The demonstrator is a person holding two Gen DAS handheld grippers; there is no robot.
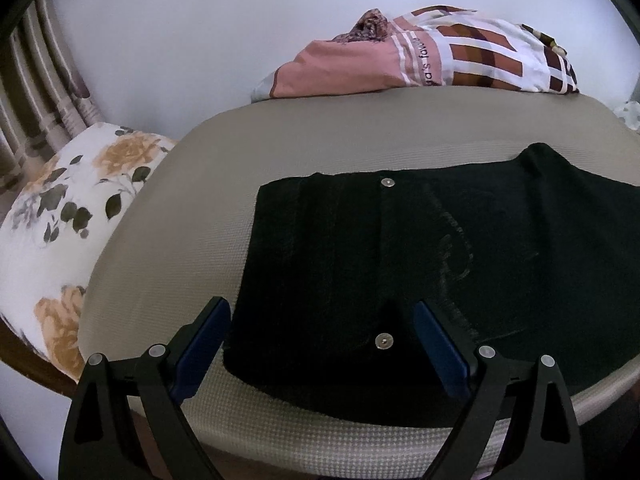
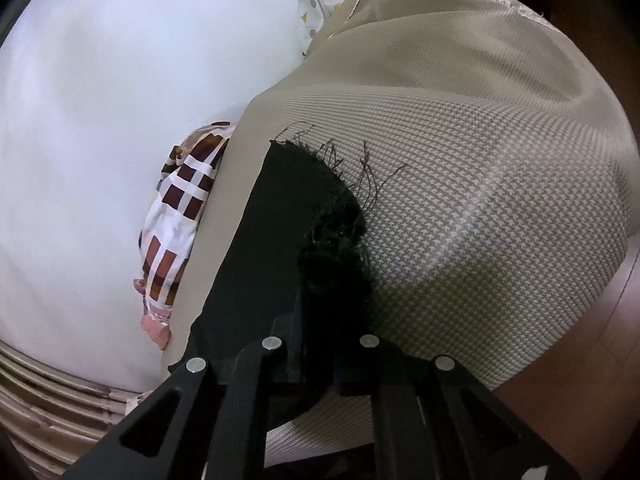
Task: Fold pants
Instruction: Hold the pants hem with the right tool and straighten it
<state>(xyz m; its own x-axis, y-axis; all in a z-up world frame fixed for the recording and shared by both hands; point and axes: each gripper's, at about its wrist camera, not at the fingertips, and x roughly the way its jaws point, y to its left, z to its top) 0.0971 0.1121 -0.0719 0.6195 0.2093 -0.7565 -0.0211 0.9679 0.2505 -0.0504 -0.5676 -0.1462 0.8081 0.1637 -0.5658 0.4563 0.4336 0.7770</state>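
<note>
pants (image 1: 400, 264) flat on mattress (image 1: 248, 168), right claw (image 2: 320, 312) clamping frayed hem

Only readable text: dark lettering on the pink stripe of the plaid quilt (image 1: 424, 56) bunched at the far edge of the bed, left wrist view. It reads "a's favo" (both ends cut off by folds, so partial). Right wrist view: nothing legible on any surface there.

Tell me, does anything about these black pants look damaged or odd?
Yes. The black pants have a frayed hem: loose threads stick out onto the beige mattress, beyond the right gripper, whose jaws clamp the cloth.
</note>
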